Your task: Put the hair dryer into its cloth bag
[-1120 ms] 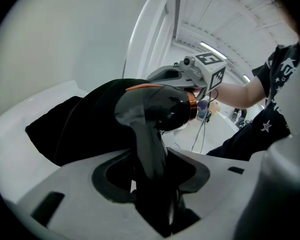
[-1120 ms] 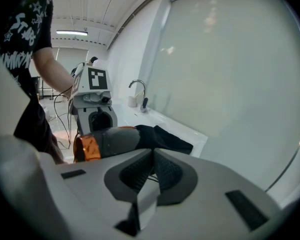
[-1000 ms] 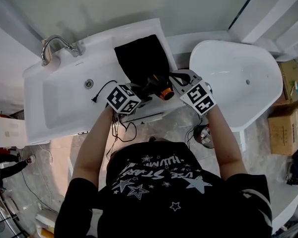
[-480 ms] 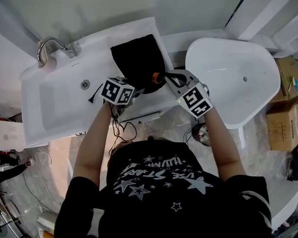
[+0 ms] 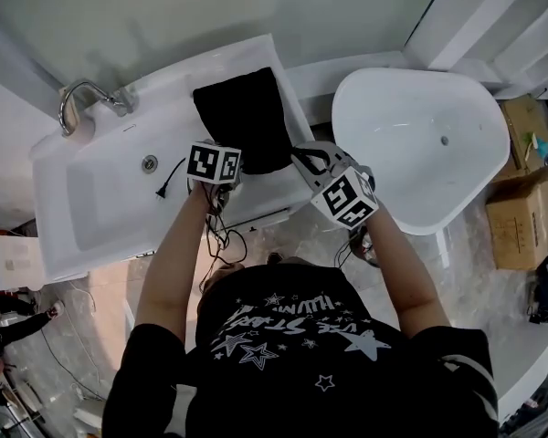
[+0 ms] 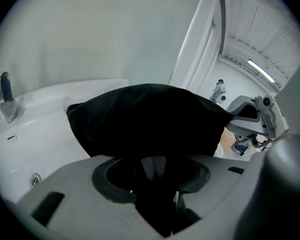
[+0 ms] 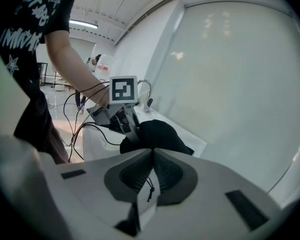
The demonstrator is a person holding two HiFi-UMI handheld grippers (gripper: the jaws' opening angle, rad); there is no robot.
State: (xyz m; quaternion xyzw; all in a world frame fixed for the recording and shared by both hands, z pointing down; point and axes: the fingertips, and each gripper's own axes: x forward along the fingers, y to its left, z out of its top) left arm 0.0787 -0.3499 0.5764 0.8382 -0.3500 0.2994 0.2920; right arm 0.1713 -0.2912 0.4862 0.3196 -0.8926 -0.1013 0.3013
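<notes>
The left gripper (image 6: pixel 155 170) holds its jaws partway apart, clamped on a black body that fills the gap between the pads. This is the hair dryer (image 6: pixel 156 211), which runs toward twelve o'clock into the black cloth bag (image 6: pixel 145 119). The cloth covers the rest of the dryer, so only the stub at the jaws shows. The bag bulges just beyond the jaw tips. The right gripper (image 7: pixel 152 151) has its jaws pressed together, nipping a thin dark string (image 7: pixel 149 188) that hangs down the seam between the pads; where the string leads I cannot tell. In that gripper's view the bag lies at twelve o'clock, just past the tips, with the left gripper's marker cube at eleven o'clock beside it. In the head view the bag lies on the right-hand ledge of the white sink (image 5: pixel 100 199). The left gripper is at the bag's seven o'clock edge and the right gripper at its four o'clock corner. A black plug (image 5: pixel 162 192) lies in the basin at nine o'clock from the left gripper, its cord curving back toward that gripper. The faucet (image 5: pixel 78 99) stands at ten o'clock from the bag, well apart. A white tub (image 5: pixel 393 89) sits at three o'clock, with cardboard boxes (image 5: pixel 510 217) beyond it.
</notes>
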